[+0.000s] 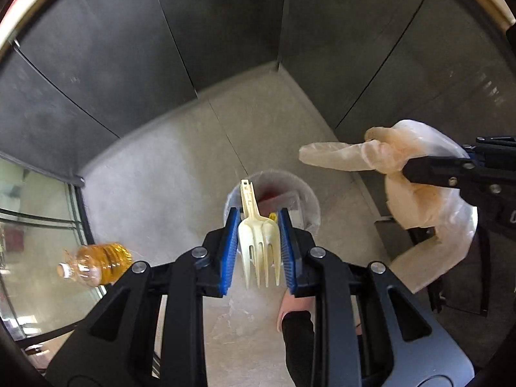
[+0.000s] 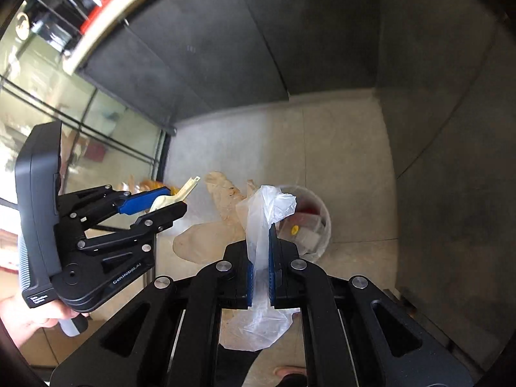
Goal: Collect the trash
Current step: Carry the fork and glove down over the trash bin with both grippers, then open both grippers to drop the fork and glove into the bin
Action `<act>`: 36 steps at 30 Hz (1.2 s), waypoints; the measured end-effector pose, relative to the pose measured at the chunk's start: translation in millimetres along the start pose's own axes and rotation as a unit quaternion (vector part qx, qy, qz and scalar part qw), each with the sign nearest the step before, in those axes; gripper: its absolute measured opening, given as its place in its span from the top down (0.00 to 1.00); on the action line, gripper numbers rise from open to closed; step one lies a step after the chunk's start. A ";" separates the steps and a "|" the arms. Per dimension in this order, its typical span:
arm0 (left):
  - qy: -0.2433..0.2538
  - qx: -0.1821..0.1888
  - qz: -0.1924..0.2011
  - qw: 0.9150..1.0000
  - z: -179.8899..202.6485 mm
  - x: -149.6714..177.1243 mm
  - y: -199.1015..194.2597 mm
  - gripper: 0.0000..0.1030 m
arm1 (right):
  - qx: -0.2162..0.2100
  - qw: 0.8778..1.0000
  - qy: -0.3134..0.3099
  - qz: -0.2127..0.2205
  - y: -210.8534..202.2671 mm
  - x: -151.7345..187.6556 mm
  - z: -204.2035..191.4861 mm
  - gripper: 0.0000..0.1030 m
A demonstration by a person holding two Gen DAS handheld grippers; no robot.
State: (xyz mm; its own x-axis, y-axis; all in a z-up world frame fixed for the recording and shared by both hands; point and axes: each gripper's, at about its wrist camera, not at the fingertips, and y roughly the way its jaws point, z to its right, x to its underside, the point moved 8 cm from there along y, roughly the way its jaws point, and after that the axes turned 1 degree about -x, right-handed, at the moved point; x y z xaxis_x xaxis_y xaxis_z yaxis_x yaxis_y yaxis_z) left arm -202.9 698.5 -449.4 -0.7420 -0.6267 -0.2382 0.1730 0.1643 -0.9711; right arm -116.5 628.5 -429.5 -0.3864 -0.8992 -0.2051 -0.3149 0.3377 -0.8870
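My left gripper (image 1: 258, 222) is shut on a cream plastic fork (image 1: 258, 242), tines toward the camera, held above a clear plastic trash bin (image 1: 309, 200) on the floor. It also shows in the right wrist view (image 2: 174, 201) with the fork (image 2: 180, 193). My right gripper (image 2: 260, 242) is shut on a crumpled clear plastic glove (image 2: 264, 213), held above and left of the bin (image 2: 322, 225), which holds red and white trash. In the left wrist view the glove (image 1: 412, 187) hangs from the right gripper's fingers (image 1: 432, 171) at the right.
A bottle of yellow oil (image 1: 96, 264) lies near the glass door (image 1: 35, 225) at the left. Dark grey walls (image 1: 225, 32) enclose a pale tiled floor (image 1: 161, 167). A bare foot (image 1: 293, 306) stands below the grippers.
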 end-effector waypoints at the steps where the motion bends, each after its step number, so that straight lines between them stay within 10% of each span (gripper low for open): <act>1: 0.001 -0.001 -0.007 1.000 -0.9 2.2 13.9 0.78 | 0.001 1.000 0.001 -0.010 18.3 1.7 4.4 0.93; 15: 0.015 0.009 -0.066 0.998 0.9 29.0 158.2 0.78 | 0.005 0.995 0.014 -0.097 192.1 34.8 65.9 0.90; 28: -0.001 0.021 -0.078 0.997 5.3 40.7 188.8 0.78 | -0.001 0.994 -0.003 -0.111 228.0 36.3 76.5 0.87; 36: -0.007 0.012 -0.076 0.997 6.5 39.2 184.2 0.71 | -0.006 0.995 0.002 -0.105 226.0 33.4 78.3 0.63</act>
State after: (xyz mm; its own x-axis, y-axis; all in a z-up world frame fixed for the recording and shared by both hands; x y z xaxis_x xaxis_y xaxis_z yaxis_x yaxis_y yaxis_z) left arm -195.8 699.3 -637.6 -0.7522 -0.6530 -0.0881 0.0740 0.0491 -0.9960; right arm -132.7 653.0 -669.1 -0.3155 -0.9488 -0.0147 -0.3986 0.1466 -0.9054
